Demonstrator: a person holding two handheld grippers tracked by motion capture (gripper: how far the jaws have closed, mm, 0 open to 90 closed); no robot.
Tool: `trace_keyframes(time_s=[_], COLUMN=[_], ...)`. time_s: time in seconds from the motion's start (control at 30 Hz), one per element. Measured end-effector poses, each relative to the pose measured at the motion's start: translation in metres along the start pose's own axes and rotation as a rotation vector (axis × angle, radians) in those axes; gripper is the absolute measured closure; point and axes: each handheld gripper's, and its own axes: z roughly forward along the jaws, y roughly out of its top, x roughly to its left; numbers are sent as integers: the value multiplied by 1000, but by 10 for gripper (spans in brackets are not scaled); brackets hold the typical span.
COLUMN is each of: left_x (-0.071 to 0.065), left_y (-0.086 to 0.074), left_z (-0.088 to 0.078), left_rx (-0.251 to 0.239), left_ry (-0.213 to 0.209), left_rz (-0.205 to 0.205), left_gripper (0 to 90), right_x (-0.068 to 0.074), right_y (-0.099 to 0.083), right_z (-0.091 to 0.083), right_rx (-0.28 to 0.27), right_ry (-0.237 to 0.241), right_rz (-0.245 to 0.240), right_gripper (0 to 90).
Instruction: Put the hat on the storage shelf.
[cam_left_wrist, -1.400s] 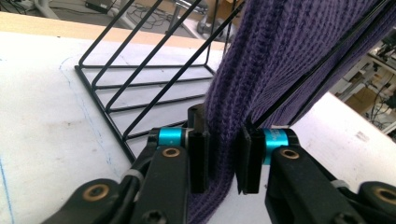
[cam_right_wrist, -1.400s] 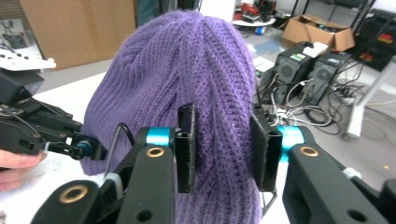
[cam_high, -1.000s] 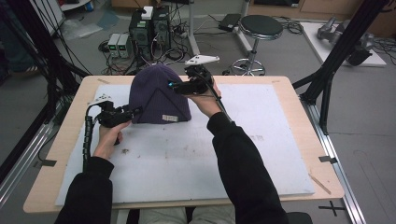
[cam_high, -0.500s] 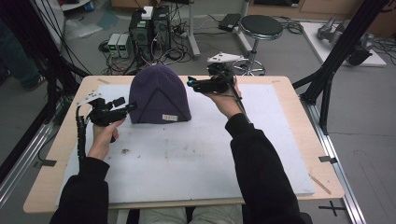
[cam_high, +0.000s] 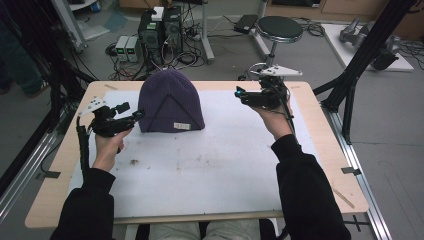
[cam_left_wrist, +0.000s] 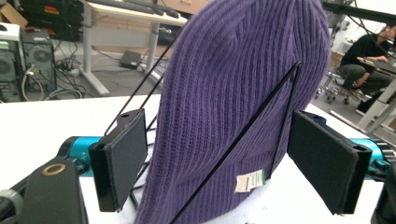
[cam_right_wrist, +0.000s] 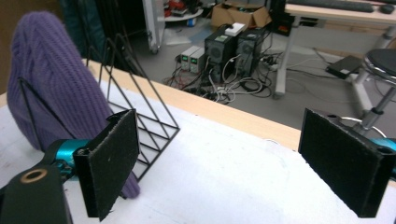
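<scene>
Toward the far left of the counter (cam_high: 345, 196), from the high view: shows a purple beanie (cam_high: 170, 100) standing upright, pulled over a black wire rack (cam_high: 183, 111) whose triangular front crosses the knit. Picks out a small label (cam_high: 181, 126) at the lower hem. Places the left claw (cam_high: 131, 111) just beside the hat's lower left edge, tips pointed at it, gripping nothing. Puts the right claw (cam_high: 241, 95) well apart on the hat's other side, raised over the white sheet (cam_high: 210, 170) and carrying nothing.

Along the left gripper view: looks straight at the ribbed knit, with two thin wires of the rack slanting up across it and the label low down. Finds the pads (cam_left_wrist: 123, 158) spread wide, the hat ahead in the gap between them but neither pad pressing on it. Has just been opening, most likely letting go of the hem.

Across the right gripper view: catches the beanie off to the left, with the rack's open wire triangle jutting out beside it onto the sheet. Finds the pads (cam_right_wrist: 114, 158) standing far apart, with bare sheet and the counter's far edge between them.

Reads as all but finished: hat seated on the rack and standing unaided, both claws free. Leaves at most a small tug to straighten the hem. Cannot tell from these angles whether the knit sits evenly at the back.
</scene>
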Motion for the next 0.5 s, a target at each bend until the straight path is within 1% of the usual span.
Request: trace_keyframes(time_s=[0.07, 0.13, 0.3, 0.4, 0.43, 0.47, 0.5], left_x=[-2, -4, -10, -15, -16, -17, -18], left_y=[1, 2, 3, 2, 1, 1, 0], left_z=[-2, -4, -9, -13, -14, -15, -16], left_rx=[-9, -18, -54, -83, -91, -99, -100], left_ry=[9, 24, 31, 46, 50, 50, 46], left_rz=[3, 10, 16, 21, 22, 23, 25], left_gripper=[206, 206, 206, 206, 205, 204, 204], right_x=[-5, -8, -13, -16, -18, -20, -21], right_y=[-4, -8, -17, -23, -25, -28, -32], right_z=[-6, -11, -24, -35, -39, -42, -46], right_rx=[-11, -29, -65, -109, -120, -131, -144], right_ry=[-12, -14, -25, -35, -25, -6, 4], right_rz=[11, 16, 22, 40, 50, 74, 88], right_gripper=[120, 120, 120, 119, 119, 119, 119])
